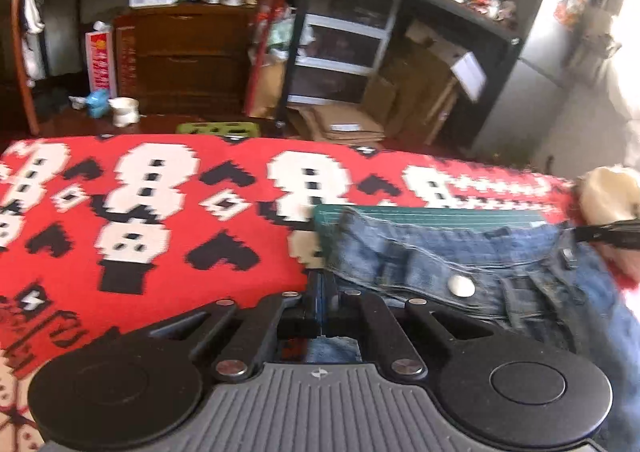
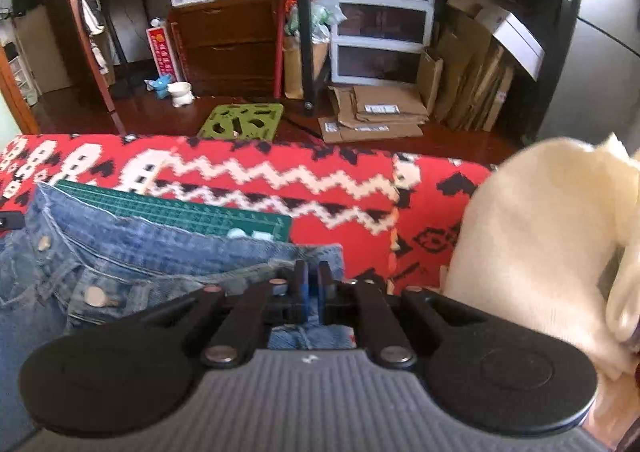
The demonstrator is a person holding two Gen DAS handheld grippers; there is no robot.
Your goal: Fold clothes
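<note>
On the red patterned blanket, both claws, left claw and right claw, seem pinched shut on the jeans waistband over a green cutting mat; 1 loose pinch could drop a corner.

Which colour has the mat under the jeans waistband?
Dark green with a pale grid; the mat shows best in the right wrist view.

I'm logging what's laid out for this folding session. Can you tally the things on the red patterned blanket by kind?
Blue denim jeans, both grippers shut on the waistband: 1
Cream knitted garment, heaped to the right of the jeans: 1
Green gridded cutting mat, partly under the jeans: 1
Total: 3, all on the red patterned blanket.
</note>
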